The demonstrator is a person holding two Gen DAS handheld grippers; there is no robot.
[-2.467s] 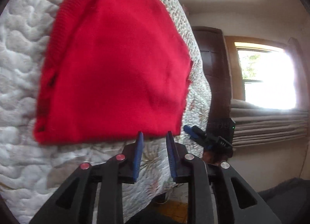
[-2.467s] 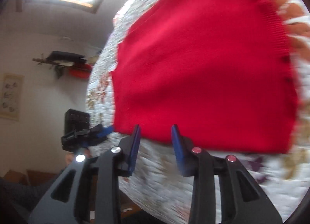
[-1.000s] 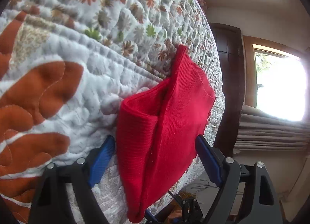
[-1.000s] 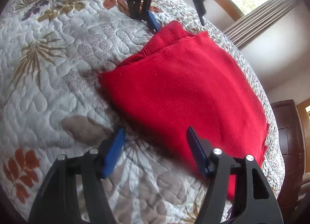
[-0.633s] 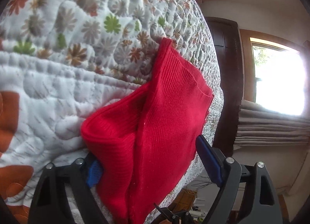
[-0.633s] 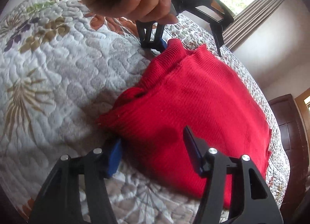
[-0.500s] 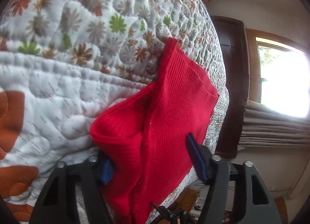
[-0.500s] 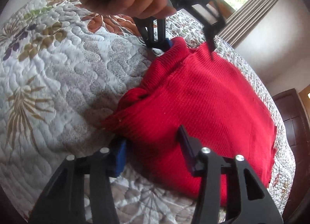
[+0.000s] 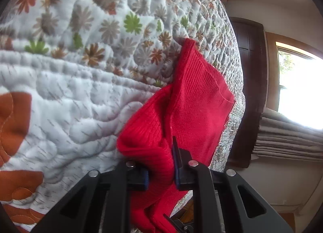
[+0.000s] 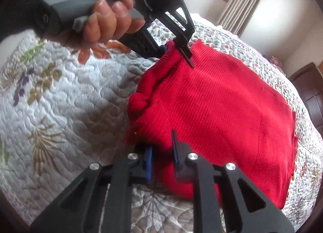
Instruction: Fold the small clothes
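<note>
With both corners of one edge pinched, I hold the red garment on the quilt: left gripper and right gripper clamped on bunched knit. Final fold pending.

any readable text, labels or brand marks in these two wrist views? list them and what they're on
None readable.
Left claw handle butt: a faint embossed mark, too blurred to read.
Red knit garment: no tag or print visible.
Quilt: floral pattern only, no lettering.
Right claw: no markings visible.
</note>
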